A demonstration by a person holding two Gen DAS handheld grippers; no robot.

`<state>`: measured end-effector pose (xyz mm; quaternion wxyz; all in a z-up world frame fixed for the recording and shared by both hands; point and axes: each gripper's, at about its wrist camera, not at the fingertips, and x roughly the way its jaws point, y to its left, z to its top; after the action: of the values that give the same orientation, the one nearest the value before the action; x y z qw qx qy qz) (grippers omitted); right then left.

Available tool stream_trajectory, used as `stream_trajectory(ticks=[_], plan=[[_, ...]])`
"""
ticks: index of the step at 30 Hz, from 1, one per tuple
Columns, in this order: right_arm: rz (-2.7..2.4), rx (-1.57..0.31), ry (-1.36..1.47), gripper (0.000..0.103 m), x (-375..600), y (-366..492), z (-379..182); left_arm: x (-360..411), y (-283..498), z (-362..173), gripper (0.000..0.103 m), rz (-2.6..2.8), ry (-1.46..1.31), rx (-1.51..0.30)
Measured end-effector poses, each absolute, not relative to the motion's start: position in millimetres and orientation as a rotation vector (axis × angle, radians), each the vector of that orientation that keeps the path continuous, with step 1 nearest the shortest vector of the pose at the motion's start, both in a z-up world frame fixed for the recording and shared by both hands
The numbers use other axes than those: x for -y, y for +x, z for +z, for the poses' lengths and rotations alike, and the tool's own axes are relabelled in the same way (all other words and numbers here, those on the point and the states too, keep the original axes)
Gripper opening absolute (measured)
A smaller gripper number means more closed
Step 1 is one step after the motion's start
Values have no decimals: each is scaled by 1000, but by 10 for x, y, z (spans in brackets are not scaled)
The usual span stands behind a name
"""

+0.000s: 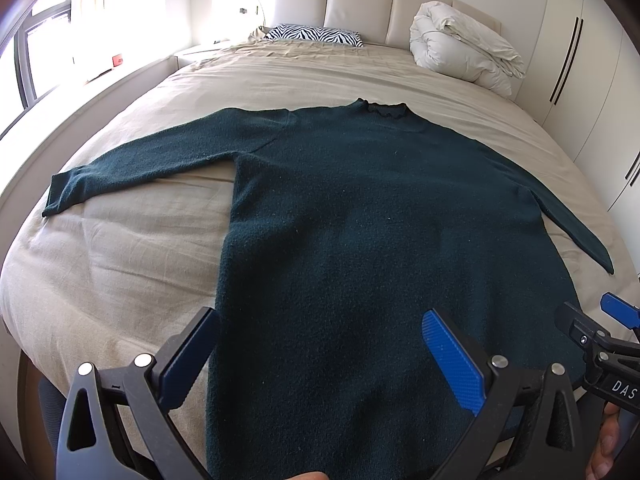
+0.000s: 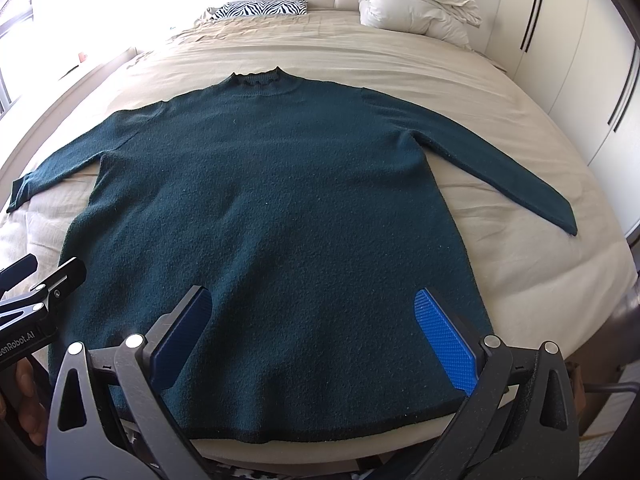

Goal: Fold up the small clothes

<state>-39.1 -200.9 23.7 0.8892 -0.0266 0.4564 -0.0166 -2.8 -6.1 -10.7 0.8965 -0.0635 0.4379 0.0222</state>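
A dark green knit sweater [image 1: 360, 216] lies flat and face up on the bed, both sleeves spread out, collar at the far end; it also shows in the right wrist view [image 2: 272, 208]. My left gripper [image 1: 320, 320] is open above the sweater's lower left part, near its left side edge. My right gripper [image 2: 312, 300] is open above the lower right part, close to the hem [image 2: 320, 434]. Neither holds anything. The right gripper [image 1: 600, 332] shows at the right of the left wrist view, and the left gripper [image 2: 40, 292] at the left of the right wrist view.
The bed [image 1: 120, 264] has a beige sheet. A zebra-print pillow [image 1: 316, 35] and a rolled white duvet [image 1: 460, 48] lie by the headboard. White wardrobes [image 1: 592, 80] stand to the right, a bright window [image 1: 52, 48] to the left.
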Motion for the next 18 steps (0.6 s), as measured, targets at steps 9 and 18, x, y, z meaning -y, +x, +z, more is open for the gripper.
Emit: stream_trajectory(ticks=[9, 18], plan=[[-35, -952, -56, 103, 2008, -396, 224, 76, -32, -122, 103, 46, -132, -910], [-35, -953, -56, 103, 2006, -401, 219, 84, -33, -131, 103, 45, -132, -911]])
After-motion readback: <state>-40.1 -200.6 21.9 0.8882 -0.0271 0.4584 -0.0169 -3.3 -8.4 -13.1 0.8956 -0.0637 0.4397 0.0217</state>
